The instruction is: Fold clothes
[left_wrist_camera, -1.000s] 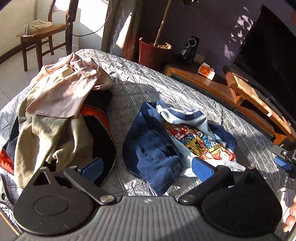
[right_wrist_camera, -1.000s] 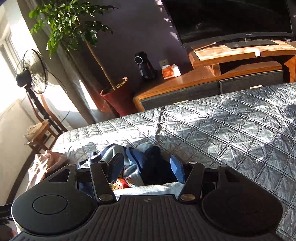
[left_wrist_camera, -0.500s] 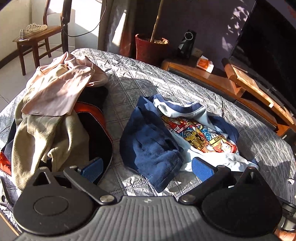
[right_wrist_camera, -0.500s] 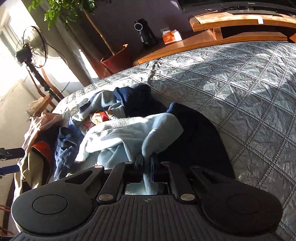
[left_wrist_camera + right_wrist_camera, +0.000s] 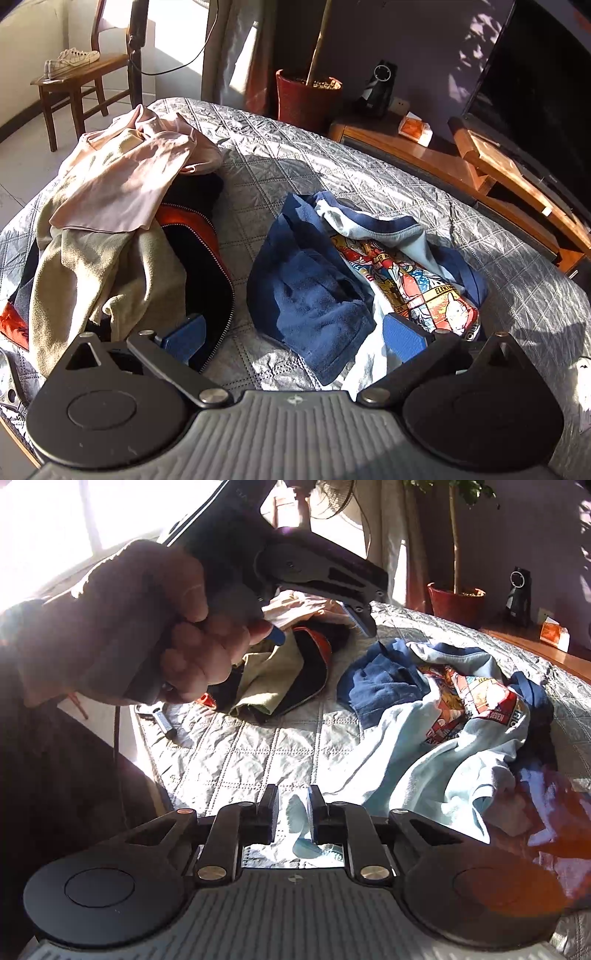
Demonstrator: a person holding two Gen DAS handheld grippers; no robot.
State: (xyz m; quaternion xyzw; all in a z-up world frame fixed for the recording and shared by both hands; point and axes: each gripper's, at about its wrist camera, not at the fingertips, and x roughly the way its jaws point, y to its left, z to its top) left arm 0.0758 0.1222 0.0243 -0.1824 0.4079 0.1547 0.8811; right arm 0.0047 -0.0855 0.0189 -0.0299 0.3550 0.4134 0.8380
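A light blue sweatshirt with navy sleeves and a cartoon print (image 5: 399, 273) lies crumpled on the grey quilted bed (image 5: 295, 155). It also shows in the right wrist view (image 5: 454, 731). My left gripper (image 5: 291, 334) is open and empty, hovering over the navy sleeve (image 5: 314, 302). It also shows from the right wrist view (image 5: 321, 627), held in a hand. My right gripper (image 5: 291, 818) has its jaws slightly apart, with a strip of the light blue hem (image 5: 297, 823) between the pads.
A pile of clothes lies at the left: a pink garment (image 5: 125, 173), a beige one (image 5: 92, 273) and a black jacket with orange trim (image 5: 199, 266). A wooden TV stand (image 5: 498, 173), a potted plant (image 5: 308, 96) and a chair with shoes (image 5: 77, 70) stand beyond the bed.
My right gripper has swung left, pulling the light blue hem toward the bed's near edge, and its jaws have parted slightly. My left gripper has moved little.
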